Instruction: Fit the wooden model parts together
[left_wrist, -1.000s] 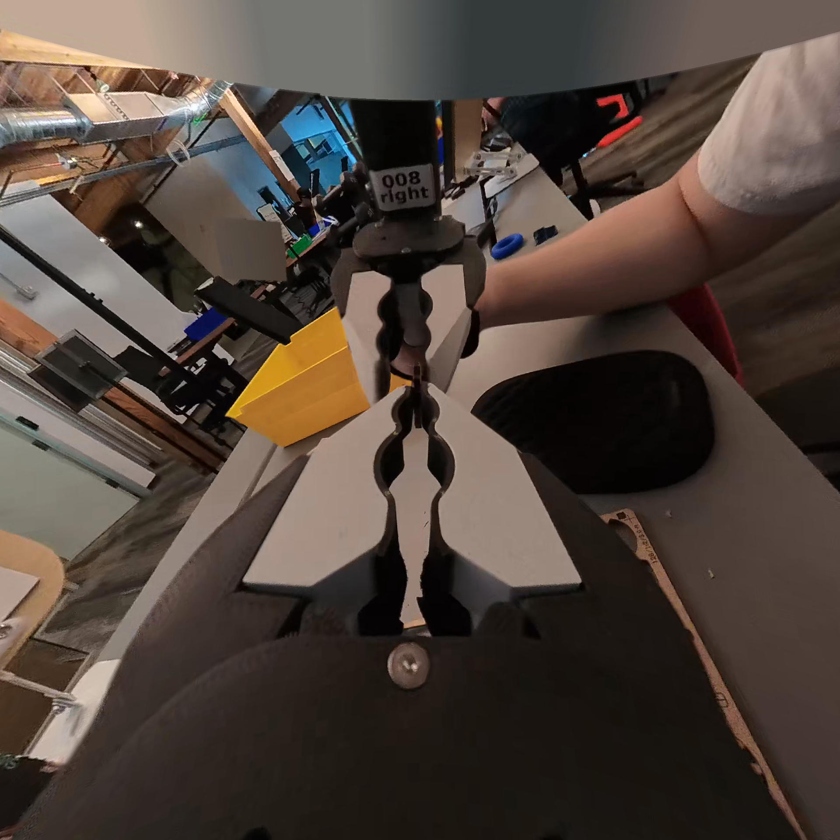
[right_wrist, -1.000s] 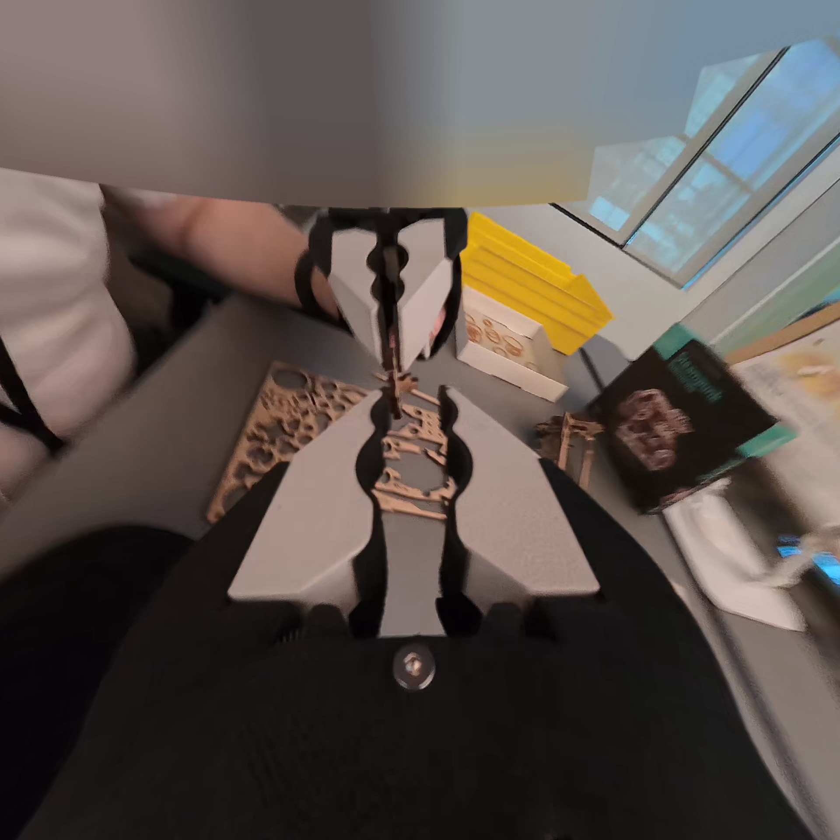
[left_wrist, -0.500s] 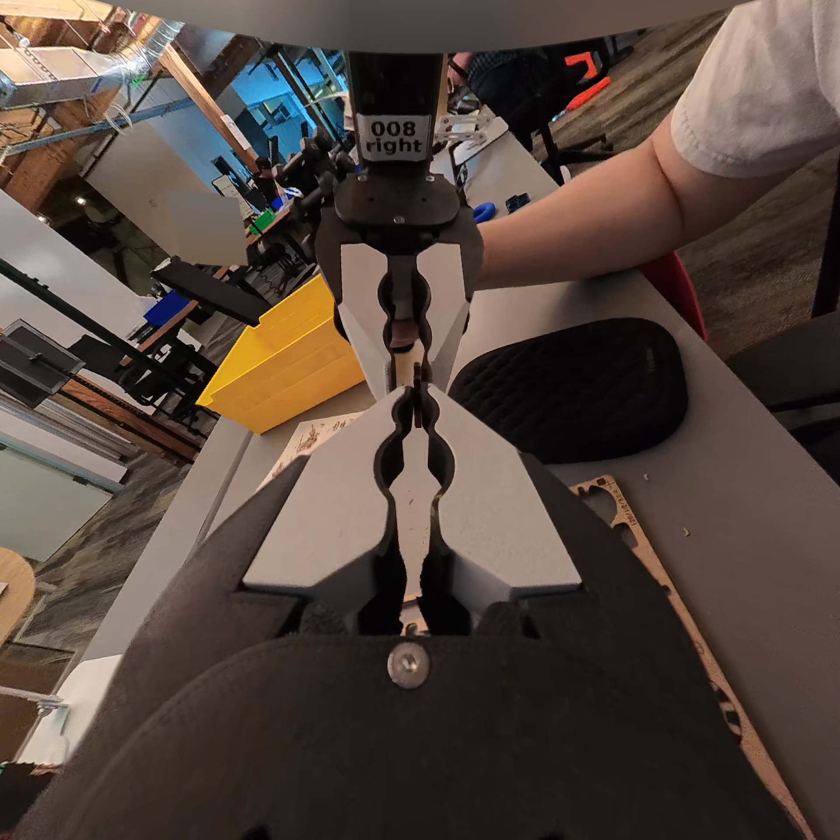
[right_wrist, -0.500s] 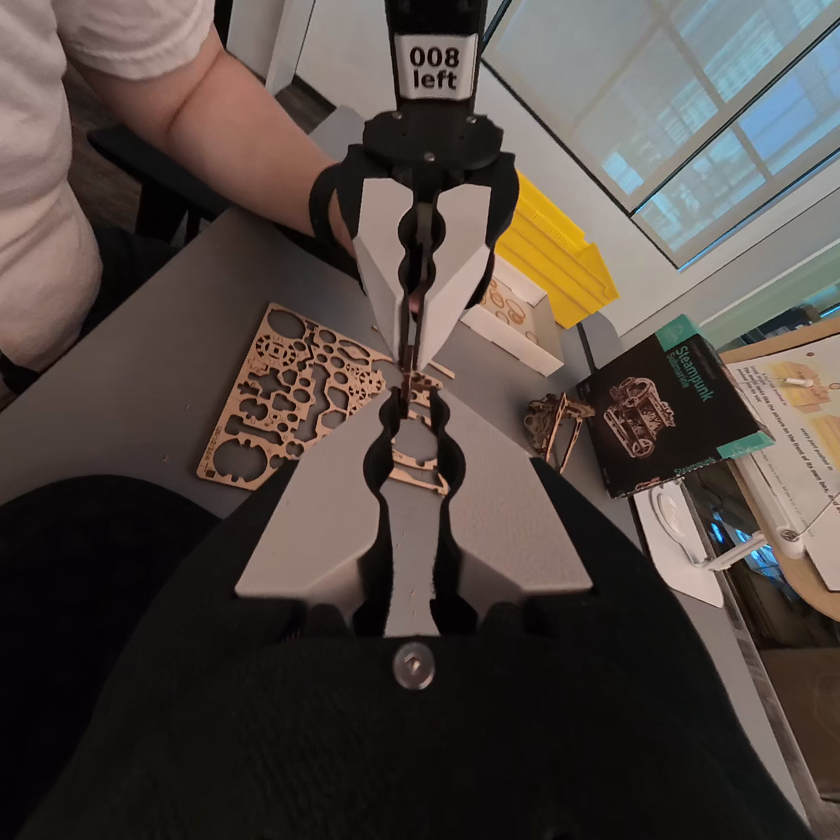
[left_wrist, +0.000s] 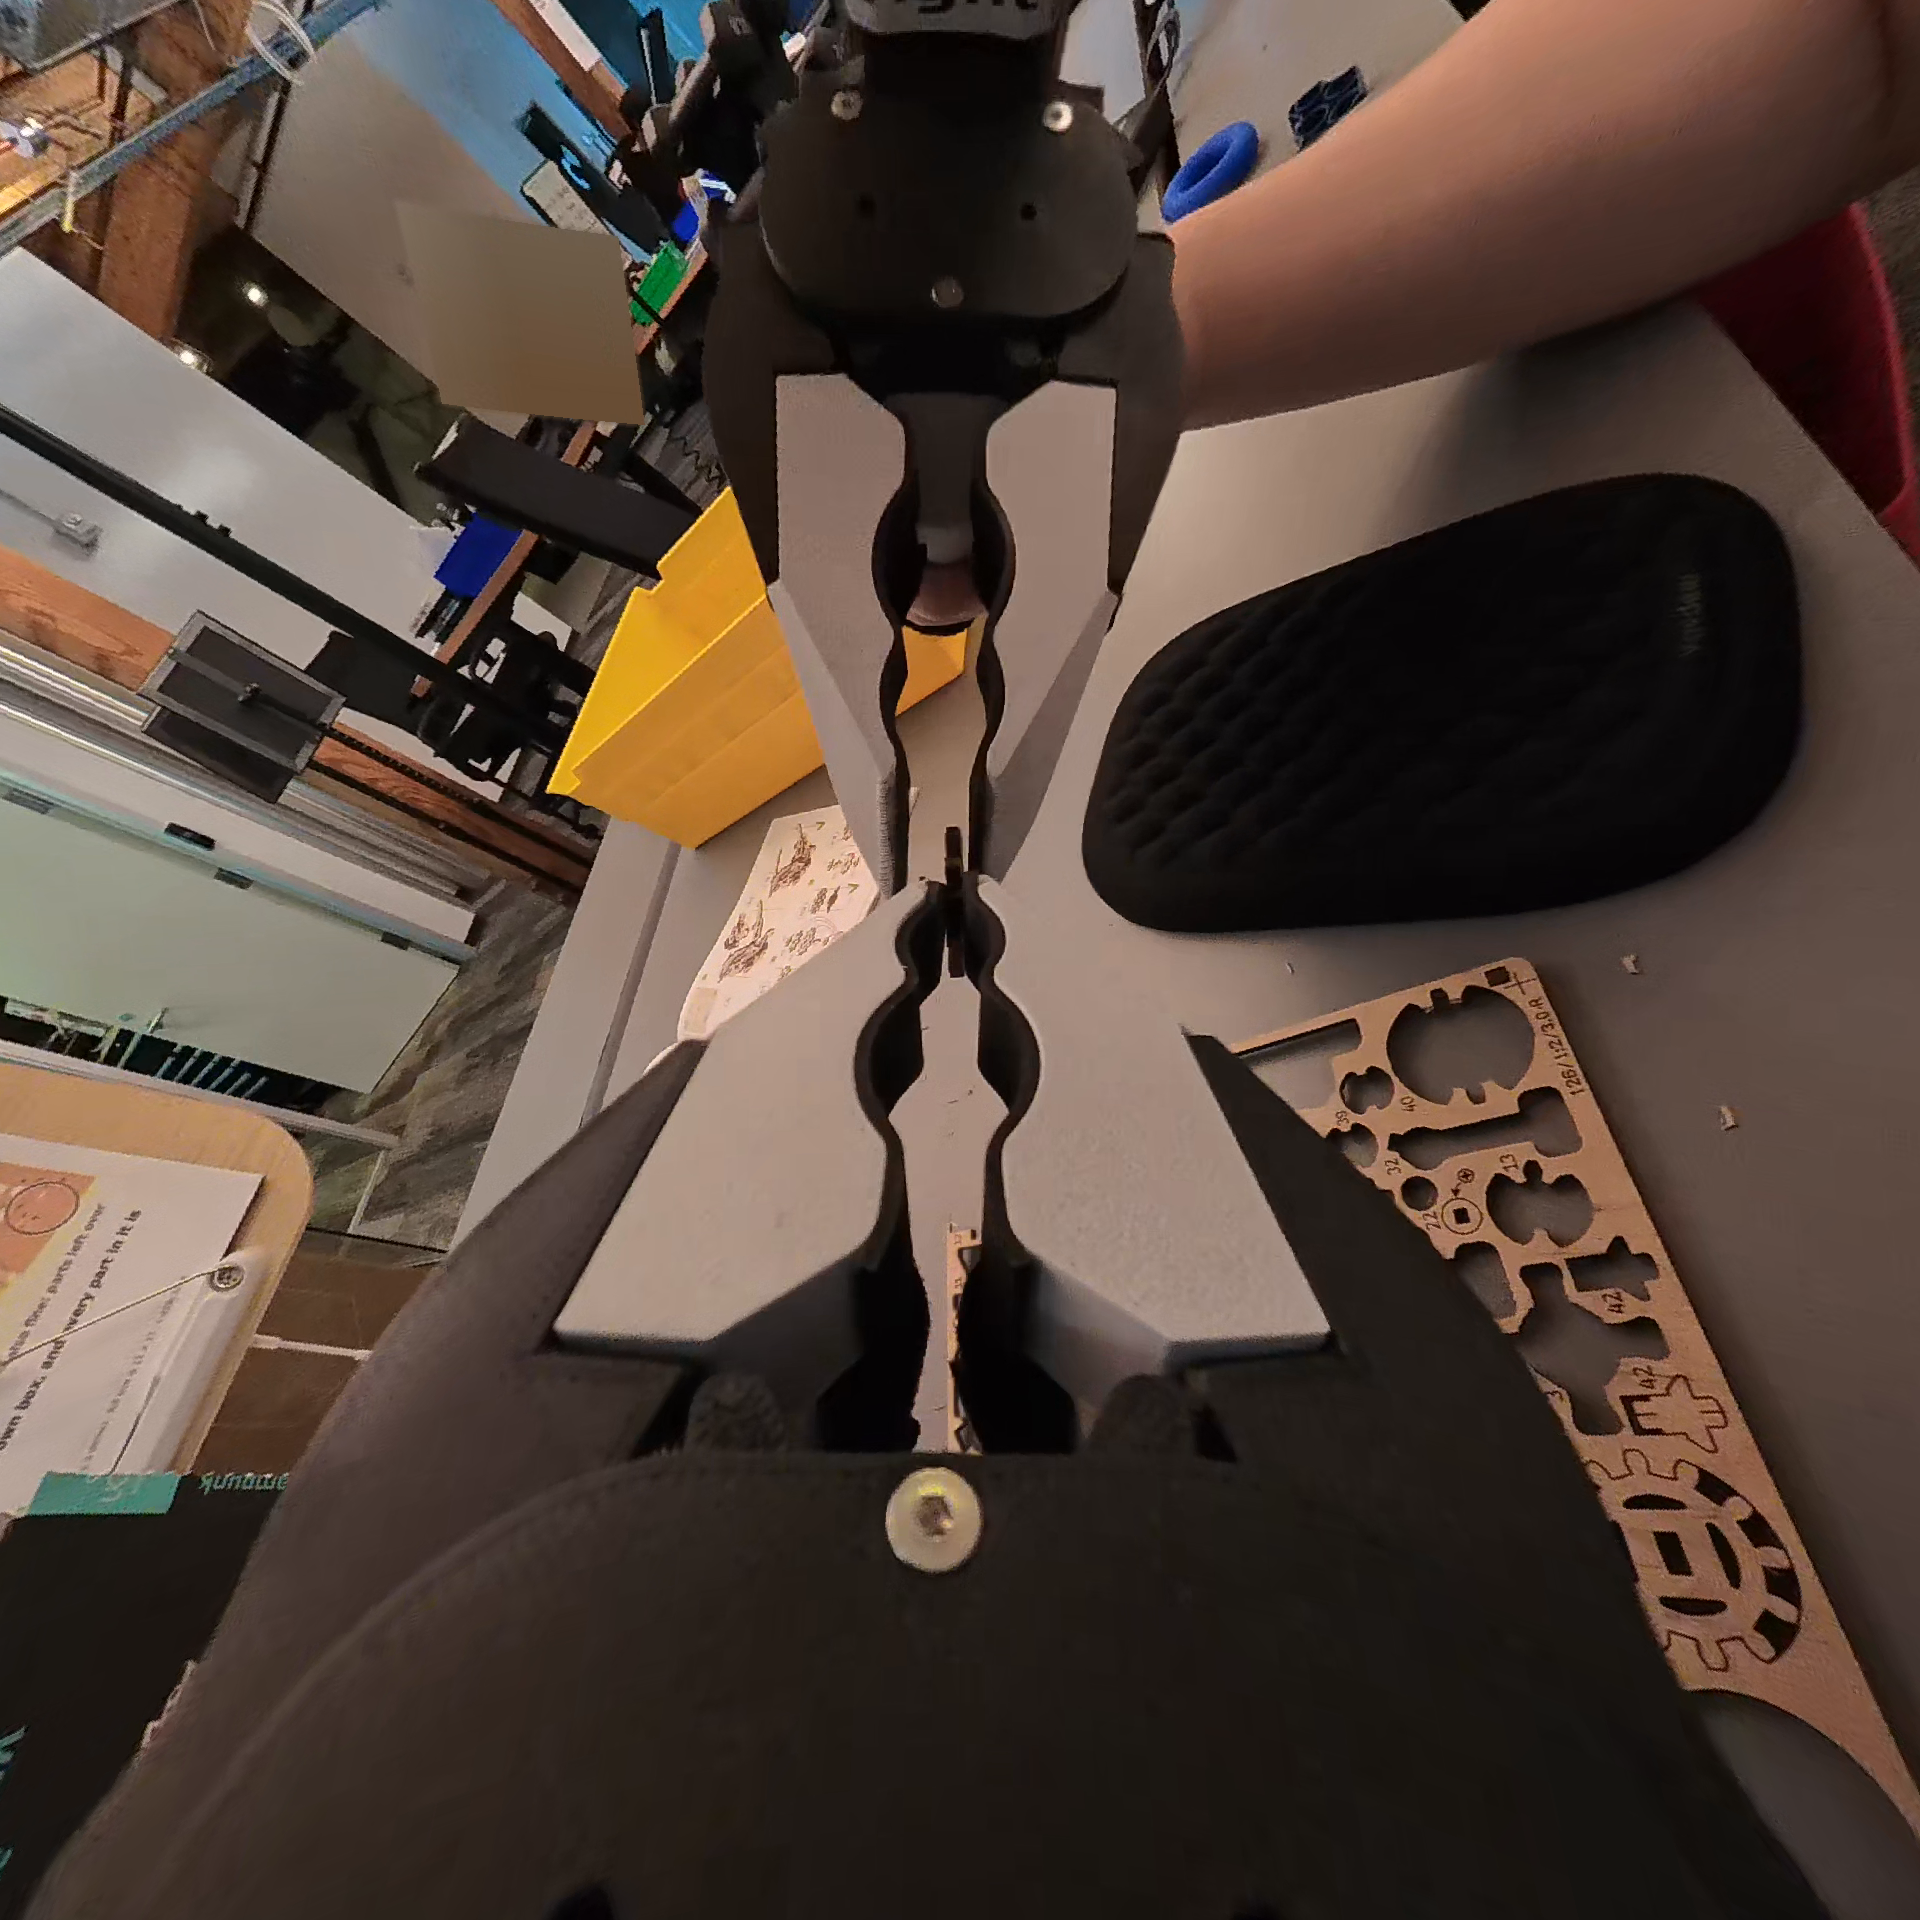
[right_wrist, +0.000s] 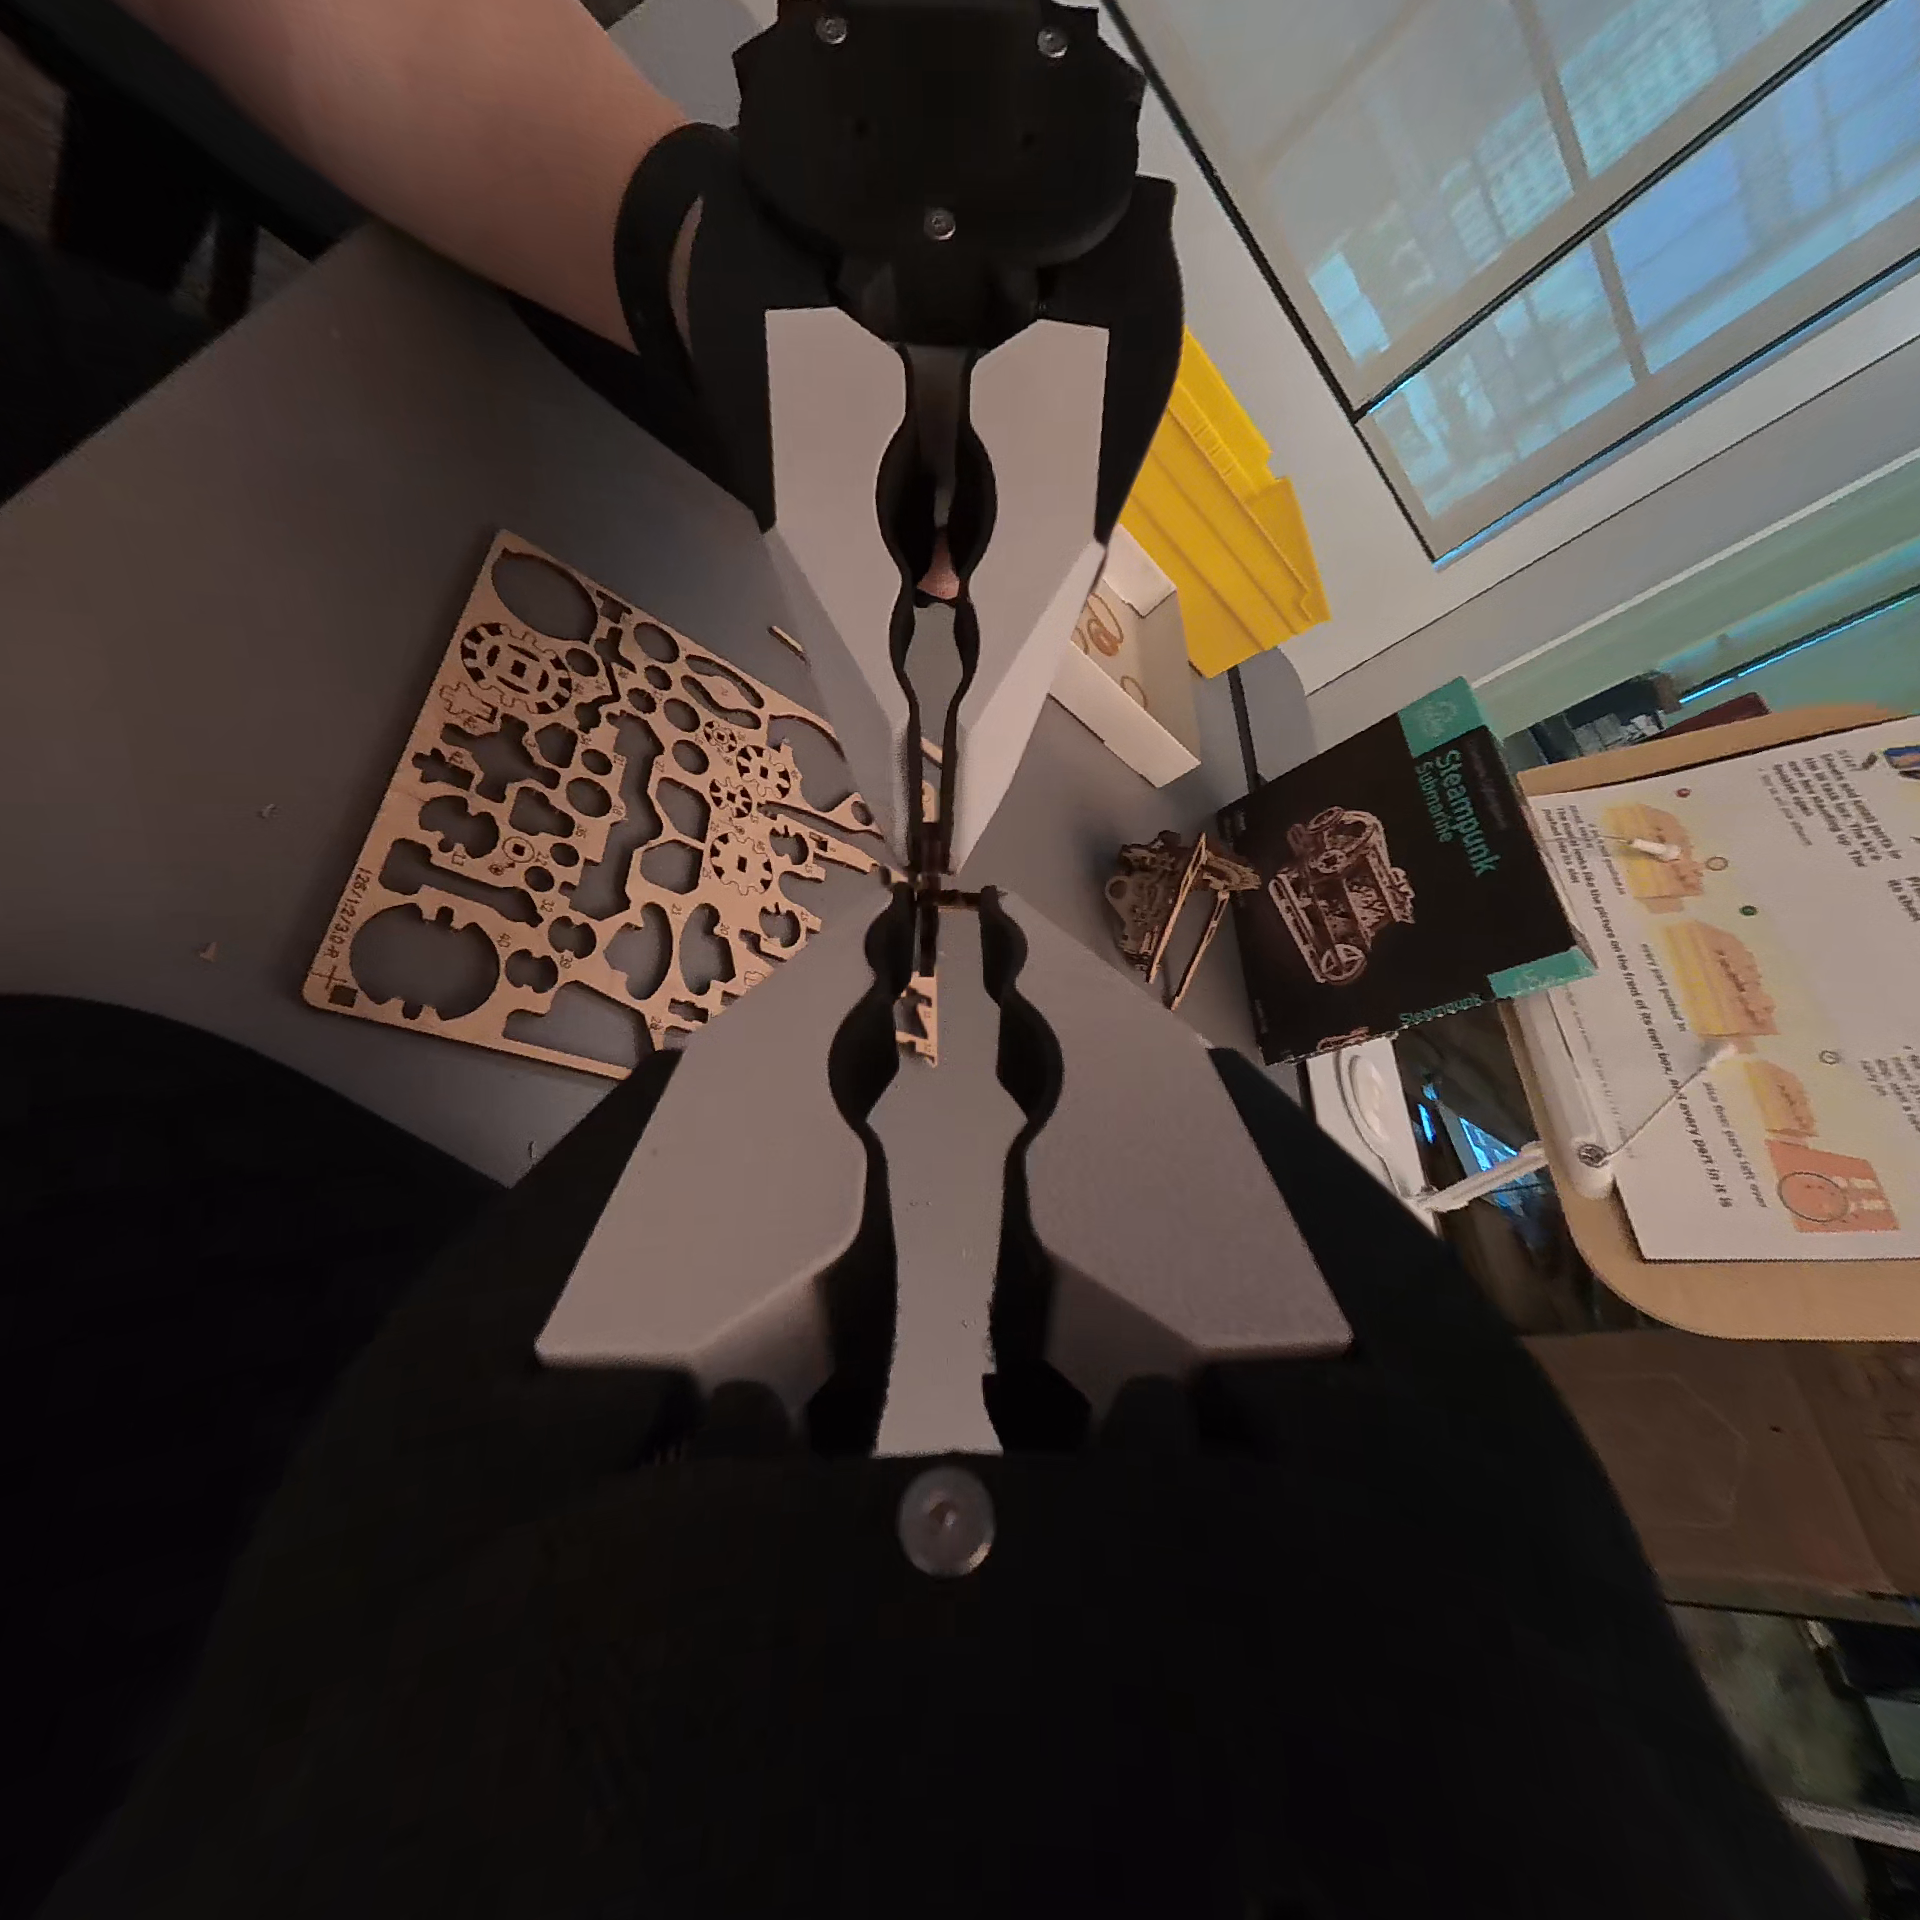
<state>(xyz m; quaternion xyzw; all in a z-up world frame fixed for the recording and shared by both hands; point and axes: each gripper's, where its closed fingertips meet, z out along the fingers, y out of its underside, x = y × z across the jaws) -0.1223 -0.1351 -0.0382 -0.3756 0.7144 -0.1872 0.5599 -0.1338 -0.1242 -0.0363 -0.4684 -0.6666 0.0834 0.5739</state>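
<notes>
My left gripper (left_wrist: 951, 906) is shut on a small thin wooden part (left_wrist: 952, 883), seen edge-on, held above the grey table (left_wrist: 1558, 520). My right gripper (left_wrist: 940, 826) faces it tip to tip, jaws slightly apart, with the part's end poking between them. In the right wrist view my right gripper (right_wrist: 940, 909) stands open around a small cross-shaped wooden piece (right_wrist: 920, 987), and the left gripper (right_wrist: 928, 847) pinches that piece's far end. I cannot tell whether the right fingers touch the wood.
A cut-out wooden sheet (right_wrist: 582, 831) lies on the table and also shows in the left wrist view (left_wrist: 1538, 1247). A black pad (left_wrist: 1455, 707), yellow bins (left_wrist: 707, 707), a partly built model (right_wrist: 1174, 904), a black box (right_wrist: 1392, 883) and an instruction sheet (right_wrist: 1745, 987) surround the work spot. My two grippers' fingertips are within a few centimetres of each other.
The two grippers have come closer together, tip to tip. My right gripper's jaws, shut on the wood before, now stand slightly apart. The left gripper keeps its hold.
</notes>
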